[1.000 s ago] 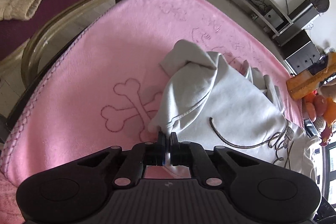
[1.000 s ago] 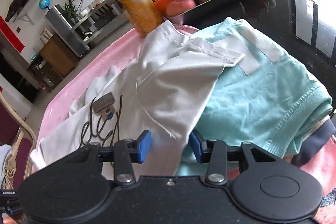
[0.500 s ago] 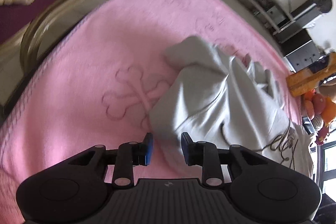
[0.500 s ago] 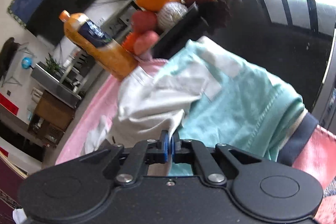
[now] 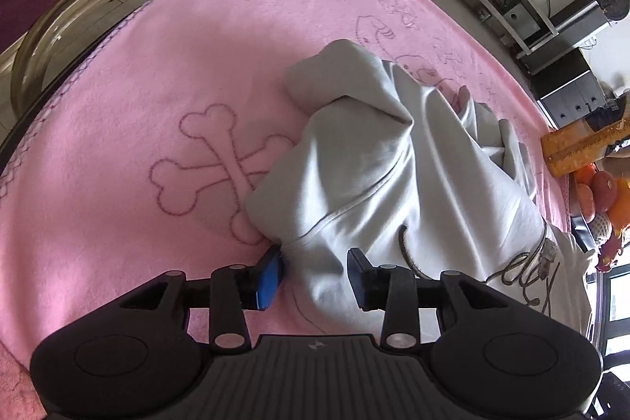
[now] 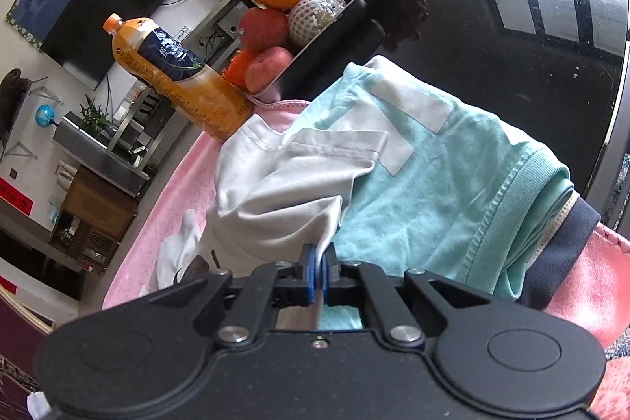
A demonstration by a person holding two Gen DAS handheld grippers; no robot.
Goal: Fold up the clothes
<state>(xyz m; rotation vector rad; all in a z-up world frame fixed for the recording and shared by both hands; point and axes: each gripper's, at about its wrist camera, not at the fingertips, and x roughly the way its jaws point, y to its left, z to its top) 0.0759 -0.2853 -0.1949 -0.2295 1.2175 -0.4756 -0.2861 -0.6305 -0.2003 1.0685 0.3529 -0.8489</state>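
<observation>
- The pink blanket covers the tabletop, likely as a soft, clean bed for folding; it carries a crossed-bones print and shows again in the right wrist view.
- The white shirt lies crumpled on the blanket, its far end draped over a folded mint-green garment, which sits on other folded pieces as a done pile. The shirt is pale, soft and creased, with a dark cord and tag near one end.
- The juice bottle and fruit tray stand at the blanket's far edge, clear of the work.
- The right tongs are pressed together on a thin edge of the white shirt, probably to draw it off the pile.
- The left tongs are opening, with the shirt's near corner between the blue pads, apparently for a fresh grip.
</observation>
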